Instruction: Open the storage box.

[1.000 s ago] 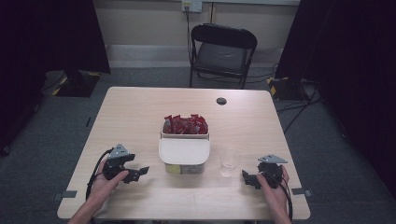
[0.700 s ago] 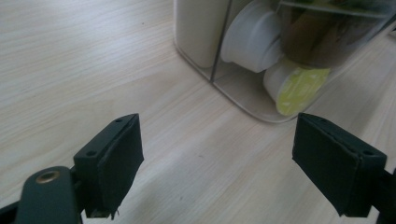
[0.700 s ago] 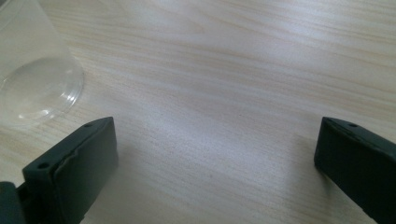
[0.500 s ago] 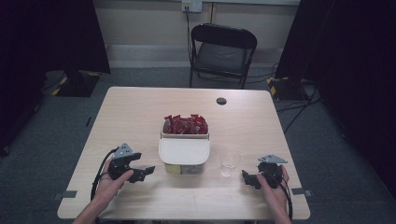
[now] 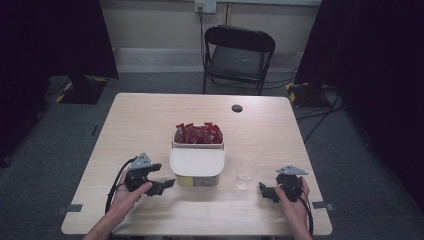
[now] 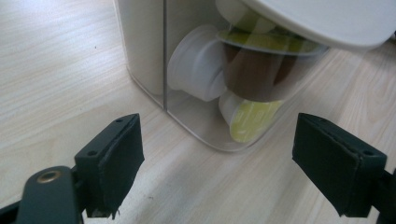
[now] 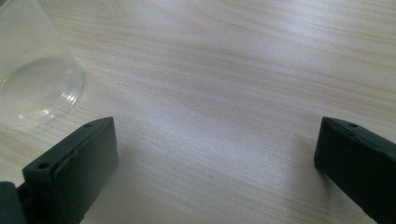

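One pale wood table, grey carpet, black chair behind.

Overhead light fell evenly on my table; the room darkened toward three and nine o'clock. My close views blurred nearby, with glare at twelve o'clock.

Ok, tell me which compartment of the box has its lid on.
The near compartment, the one facing the left gripper: a white lid covers it, and pods show through its clear wall. The far compartment is open, showing red packets.
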`<state>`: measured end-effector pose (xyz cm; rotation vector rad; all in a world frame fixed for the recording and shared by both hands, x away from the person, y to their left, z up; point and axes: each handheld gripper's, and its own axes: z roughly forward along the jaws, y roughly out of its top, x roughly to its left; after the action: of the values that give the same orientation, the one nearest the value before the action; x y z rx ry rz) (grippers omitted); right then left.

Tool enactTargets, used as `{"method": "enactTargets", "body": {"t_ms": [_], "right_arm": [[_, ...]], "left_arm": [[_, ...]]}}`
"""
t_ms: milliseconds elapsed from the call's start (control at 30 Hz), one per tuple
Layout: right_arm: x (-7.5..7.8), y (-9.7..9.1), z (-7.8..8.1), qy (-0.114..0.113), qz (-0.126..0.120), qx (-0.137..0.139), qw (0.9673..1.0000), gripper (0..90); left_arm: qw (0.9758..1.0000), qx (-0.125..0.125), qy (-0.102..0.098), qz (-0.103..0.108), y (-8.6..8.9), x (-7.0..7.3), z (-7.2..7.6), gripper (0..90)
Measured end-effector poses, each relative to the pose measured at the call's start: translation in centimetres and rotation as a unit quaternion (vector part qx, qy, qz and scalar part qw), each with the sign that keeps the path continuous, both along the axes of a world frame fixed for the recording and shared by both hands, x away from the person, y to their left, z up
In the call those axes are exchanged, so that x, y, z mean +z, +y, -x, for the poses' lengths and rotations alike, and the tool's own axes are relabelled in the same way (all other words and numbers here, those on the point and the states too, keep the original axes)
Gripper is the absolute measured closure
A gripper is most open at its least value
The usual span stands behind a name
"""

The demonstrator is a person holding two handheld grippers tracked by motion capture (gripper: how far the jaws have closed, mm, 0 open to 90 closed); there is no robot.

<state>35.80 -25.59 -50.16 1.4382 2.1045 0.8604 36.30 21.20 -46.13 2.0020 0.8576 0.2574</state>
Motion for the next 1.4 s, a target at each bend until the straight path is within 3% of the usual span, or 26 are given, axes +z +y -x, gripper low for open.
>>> {"method": "enactTargets", "body": {"t_ms": [133,233,400,467,633,733,1067,1400], "right_arm": [[0.0,0.0,0.0,0.0,0.0,0.0,1.0,0.0],[0.0,0.0,0.0,0.0,0.0,0.001,1.0,0.0],[0.0,0.0,0.0,-0.001,0.0,0.002,1.0,0.0],[0.0,0.0,0.0,-0.001,0.0,0.002,1.0,0.0],[0.0,0.0,0.0,-0.001,0.0,0.003,1.0,0.0],[0.0,0.0,0.0,-0.001,0.0,0.003,1.0,0.0],[0.0,0.0,0.0,-0.001,0.0,0.003,1.0,0.0],[0.0,0.0,0.0,-0.001,0.0,0.003,1.0,0.0]], "left_arm": [[1.0,0.002,-0.004,0.009,-0.3,0.6,-0.4,15.9],[0.9996,0.003,0.004,0.026,-0.1,0.8,-0.7,16.0],[0.9995,0.004,0.003,0.031,-0.1,1.0,-0.8,15.5],[0.9997,0.0,-0.002,0.023,-0.1,1.1,-0.8,15.8],[0.999,0.01,-0.004,0.044,0.1,1.4,-0.6,15.6],[0.9992,0.01,-0.008,0.037,0.2,1.7,-0.6,15.6],[0.9987,0.002,-0.008,0.051,0.2,2.1,-0.8,15.9],[0.9987,0.0,-0.012,0.049,0.4,2.6,-1.1,15.7]]}}
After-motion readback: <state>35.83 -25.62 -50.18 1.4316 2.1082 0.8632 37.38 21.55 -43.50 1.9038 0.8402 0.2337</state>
